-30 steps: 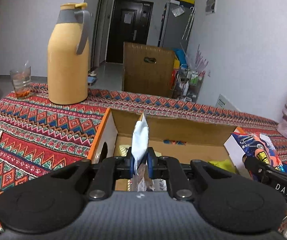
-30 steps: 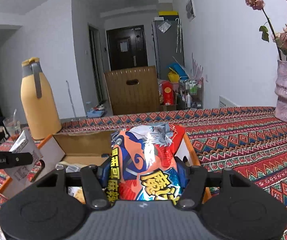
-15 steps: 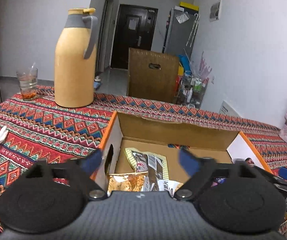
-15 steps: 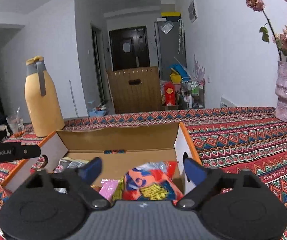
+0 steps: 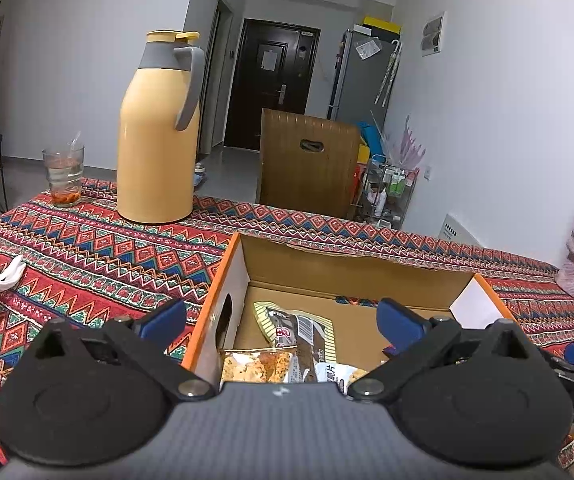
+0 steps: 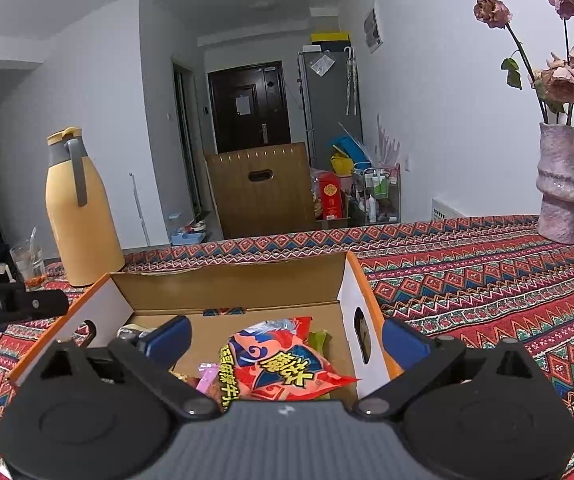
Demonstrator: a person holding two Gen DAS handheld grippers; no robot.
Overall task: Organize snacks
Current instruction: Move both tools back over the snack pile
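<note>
both claws now stand spread over the cardboard box (image 6: 231, 284) and are opening: the left claw (image 5: 281, 318) has dropped its silver sachet, the right claw (image 6: 285, 338) its red chip bag (image 6: 283, 364), which lies inside by the right wall. two snacks stowed; next pickup likely.

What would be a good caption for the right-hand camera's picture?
Right gripper, its fingers opening, above a red snack bag lying in a cardboard box.

Open cardboard box (image 6: 231, 284) on the tabletop: red snack bag (image 6: 283, 364) lies flat inside; brown packets (image 5: 295, 336) lie alongside.
</note>
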